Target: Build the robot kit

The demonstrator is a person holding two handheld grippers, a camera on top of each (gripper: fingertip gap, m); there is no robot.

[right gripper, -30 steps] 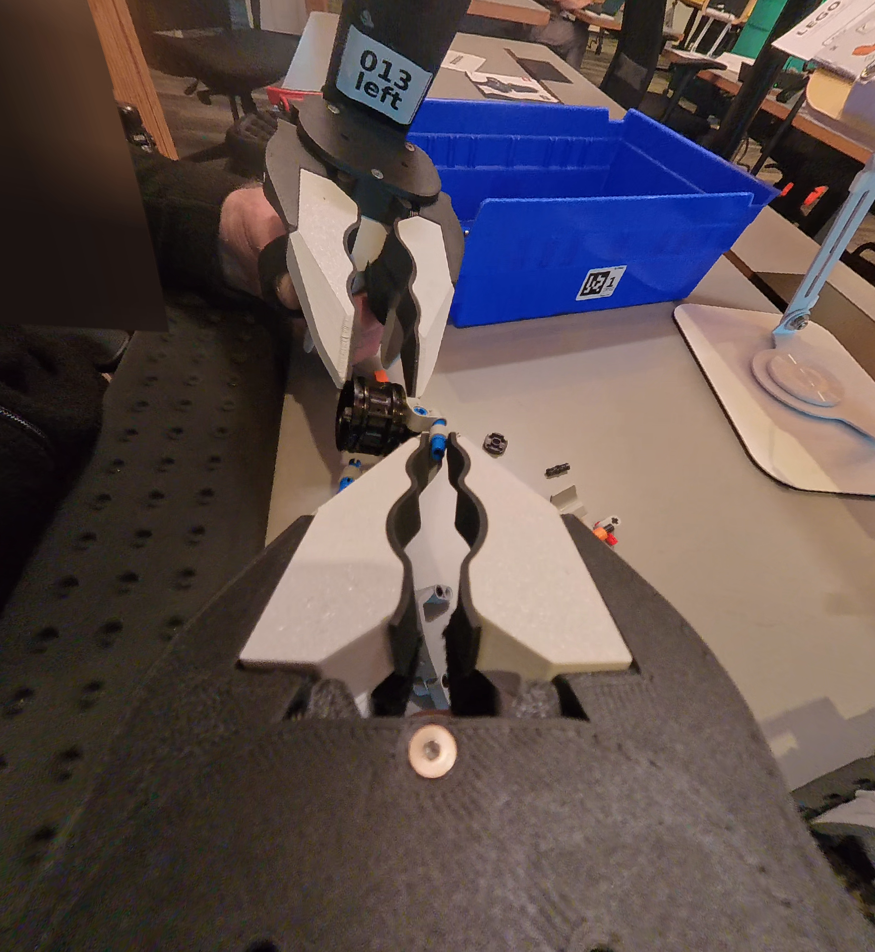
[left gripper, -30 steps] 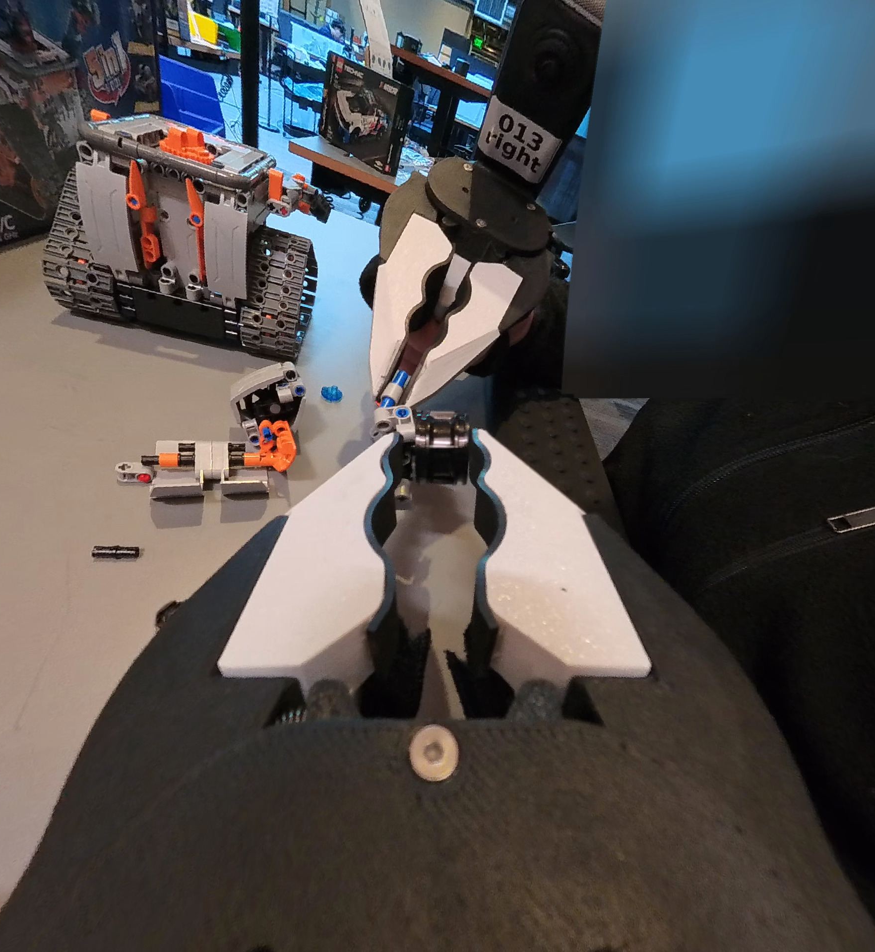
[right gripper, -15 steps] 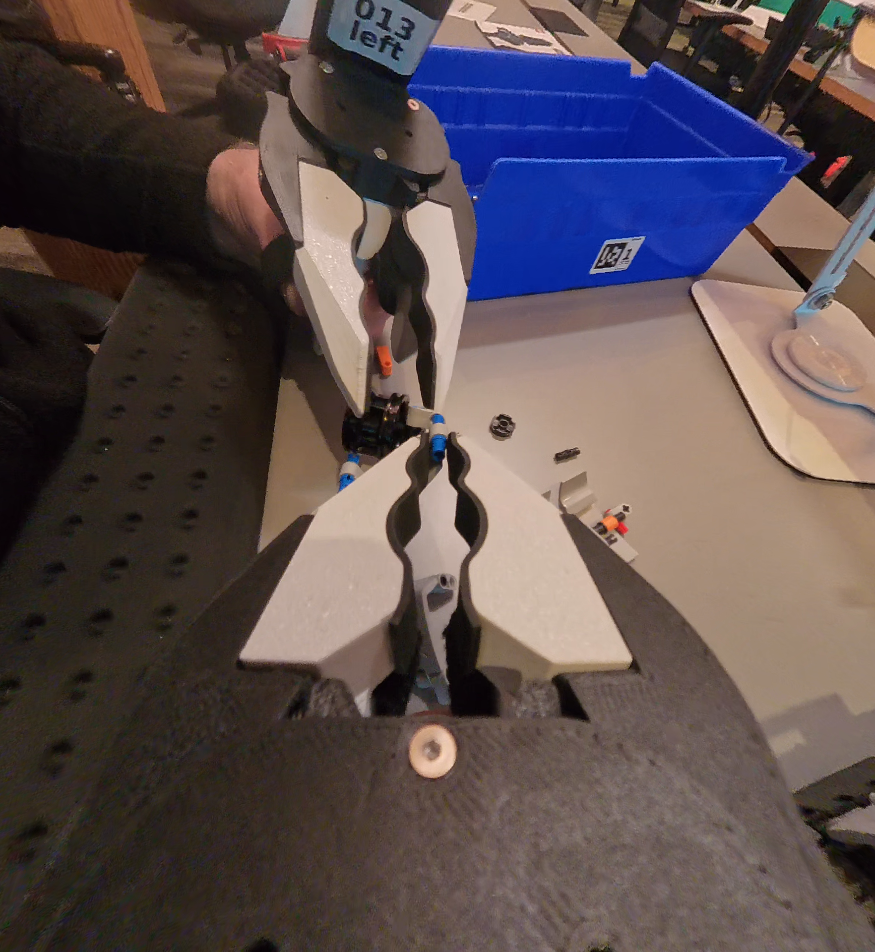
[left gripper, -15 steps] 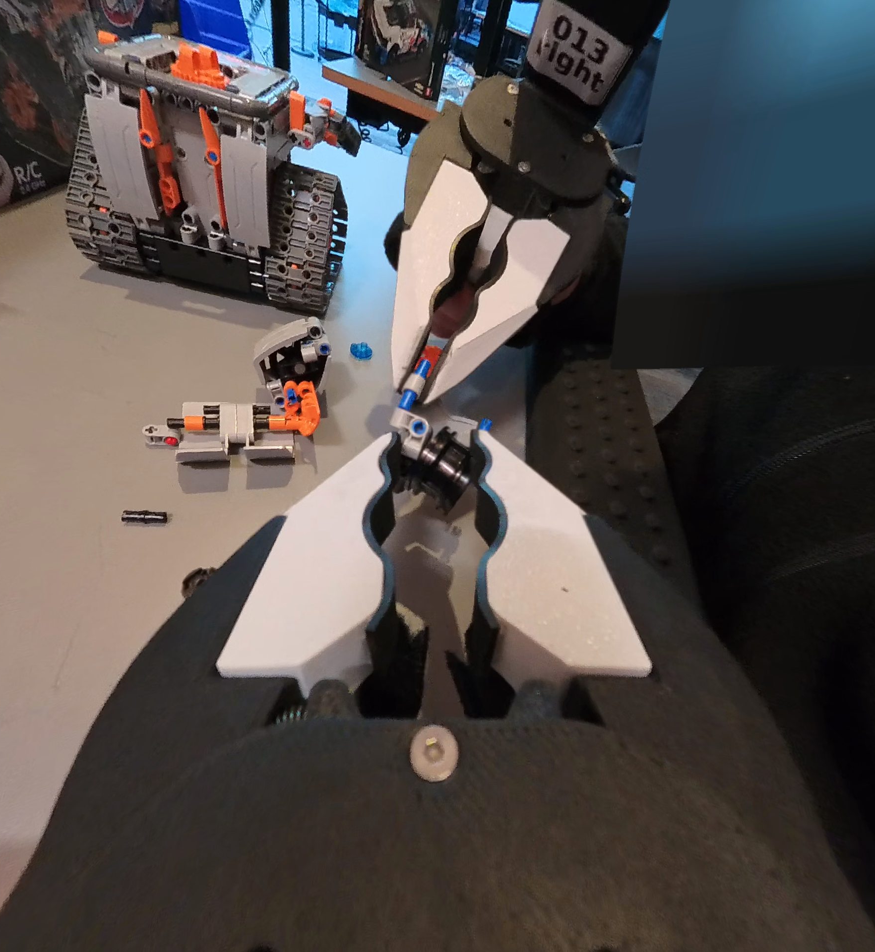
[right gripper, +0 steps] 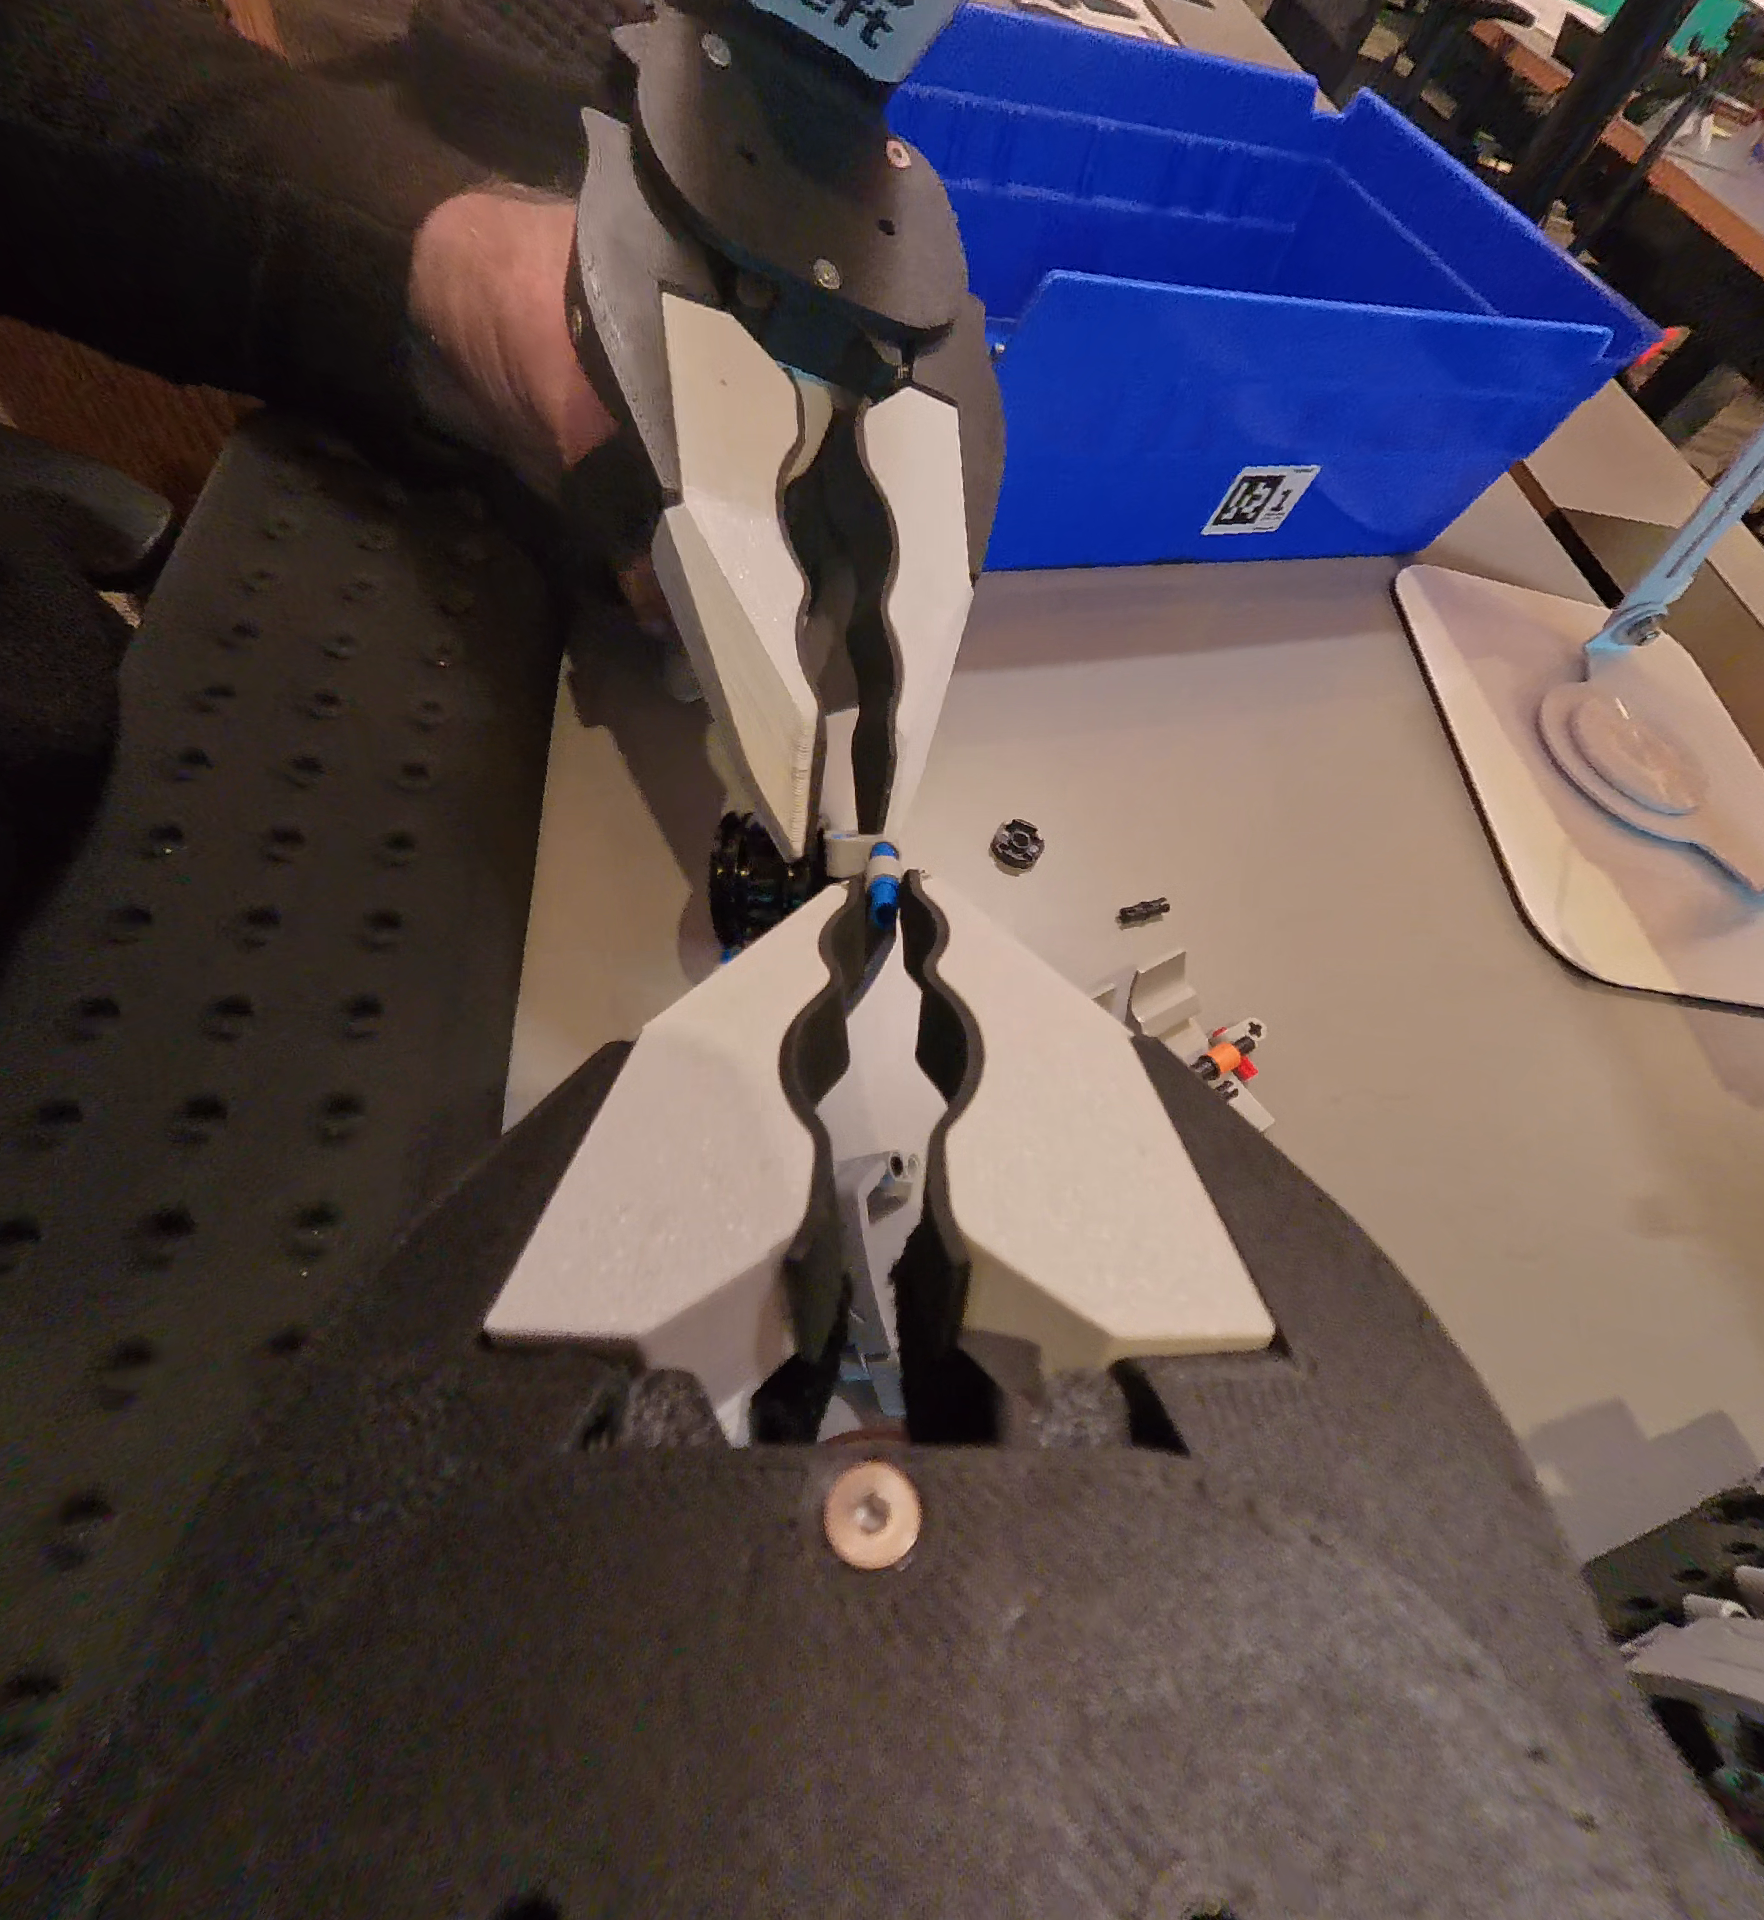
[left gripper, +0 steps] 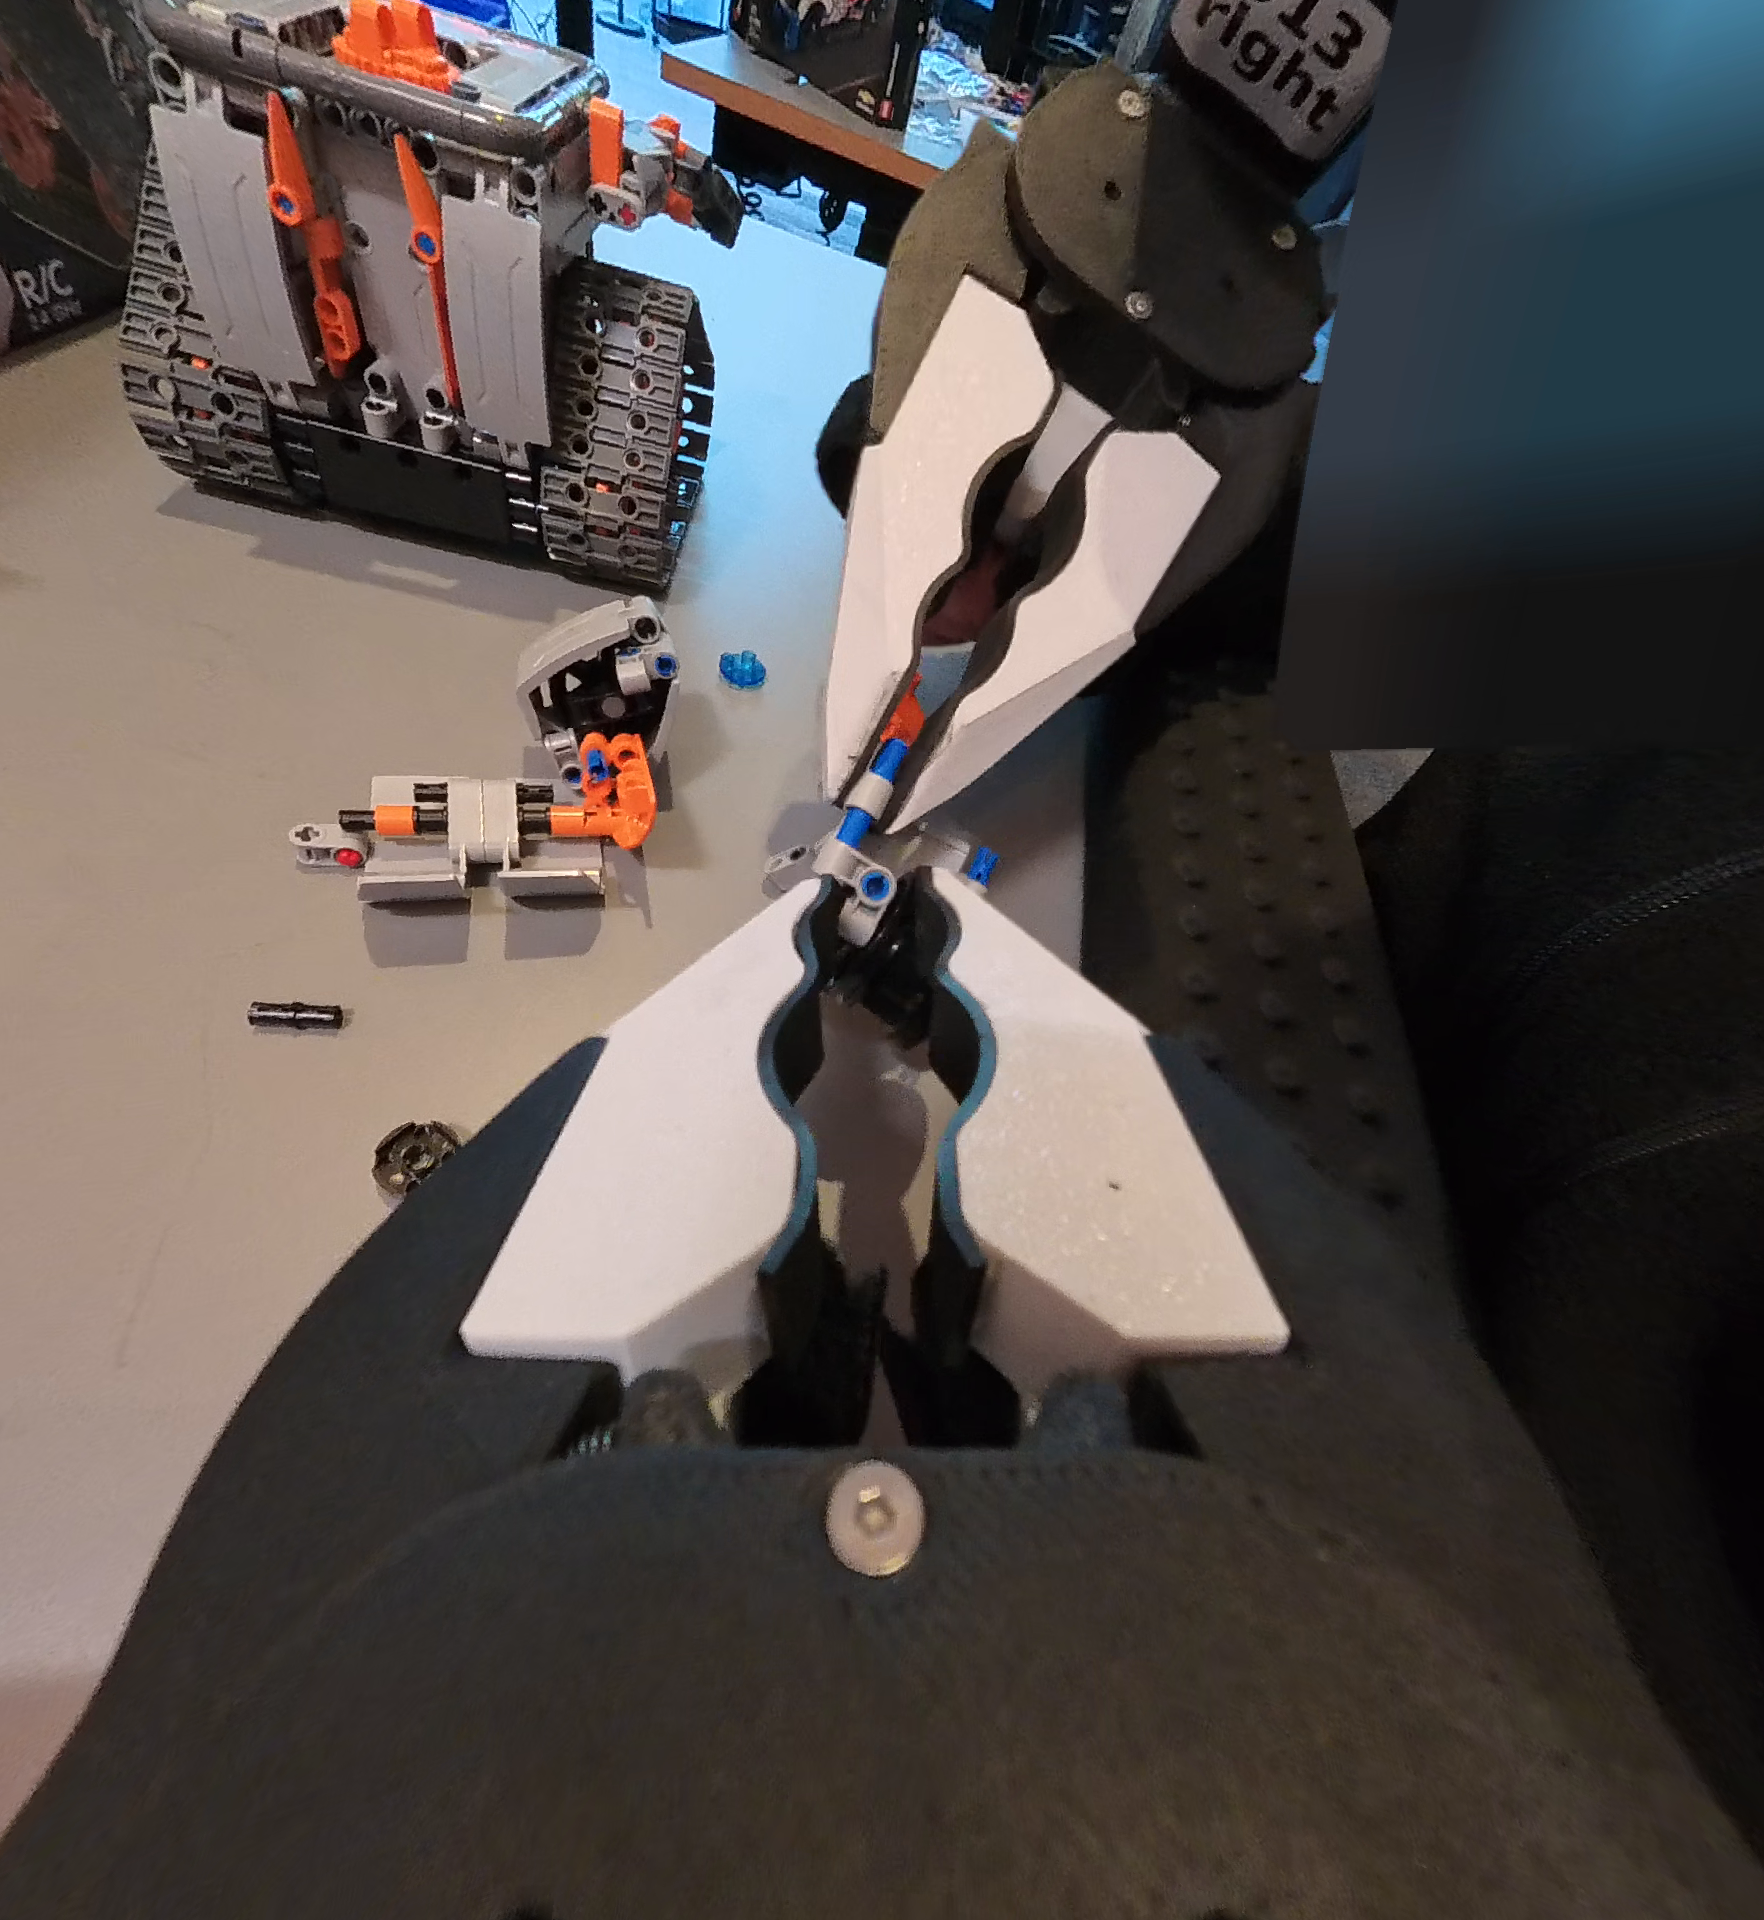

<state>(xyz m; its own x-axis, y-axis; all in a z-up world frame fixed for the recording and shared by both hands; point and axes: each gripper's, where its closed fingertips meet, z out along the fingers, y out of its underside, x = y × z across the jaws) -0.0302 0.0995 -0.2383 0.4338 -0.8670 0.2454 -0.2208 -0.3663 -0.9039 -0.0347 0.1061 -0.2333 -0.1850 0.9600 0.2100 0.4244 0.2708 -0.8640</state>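
Note:
My left gripper (left gripper: 873,883) is shut on a small black wheel (left gripper: 883,982) that carries a grey connector (left gripper: 852,868) with blue pins. My right gripper (right gripper: 878,896) is shut on a short rod of blue, grey and orange pieces (right gripper: 880,899). The two grippers meet tip to tip just above the grey table (left gripper: 130,1039). In the left wrist view the right gripper (left gripper: 873,805) comes down from above, and its rod (left gripper: 873,790) touches the grey connector. In the right wrist view the left gripper (right gripper: 845,831) points down, with the wheel (right gripper: 753,878) behind its tips.
A grey and orange tracked brick vehicle (left gripper: 421,312) stands at the back left. A small grey-orange assembly (left gripper: 504,821), a curved grey piece (left gripper: 597,675), a blue stud (left gripper: 743,668), a black pin (left gripper: 296,1015) and a black disc (left gripper: 416,1151) lie loose. A blue bin (right gripper: 1273,343), a white stand base (right gripper: 1605,769) and a black perforated mat (right gripper: 234,935) border the area. The grippers are tip to tip, or close to it. Between my left fingertips and the black disc (left gripper: 416,1151) there is roughly 10 cm. Seen from the right wrist view (right gripper: 1024,846) as well.
Both grippers have come closer together and lower over the table. The wheel in my left gripper has tilted, and the right gripper's rod now touches its grey connector.

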